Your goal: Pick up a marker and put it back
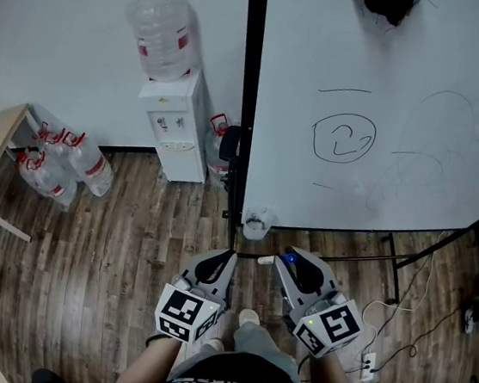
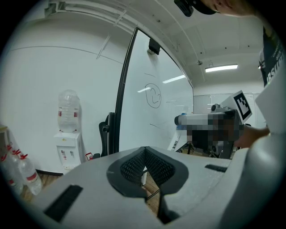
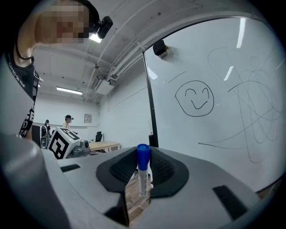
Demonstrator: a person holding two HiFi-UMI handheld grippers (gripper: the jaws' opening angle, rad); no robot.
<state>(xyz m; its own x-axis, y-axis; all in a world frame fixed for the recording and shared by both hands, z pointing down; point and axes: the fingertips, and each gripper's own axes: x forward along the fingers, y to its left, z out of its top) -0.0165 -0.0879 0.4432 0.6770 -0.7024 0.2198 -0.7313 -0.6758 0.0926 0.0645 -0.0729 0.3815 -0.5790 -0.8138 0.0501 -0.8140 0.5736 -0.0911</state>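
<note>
The right gripper (image 3: 143, 164) is clenched on a slim white plastic marker with a blue cap (image 3: 142, 175), held upright between its pads, cap uppermost. Light, stiff and smooth, it would probably pivot unless gripped mid-barrel. The left gripper (image 2: 145, 157) is pressed closed on nothing

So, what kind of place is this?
Probably an office or meeting room: a large white whiteboard with a drawn smiley face, a white water dispenser topped by a clear plastic bottle, and a light wooden desk.
</note>
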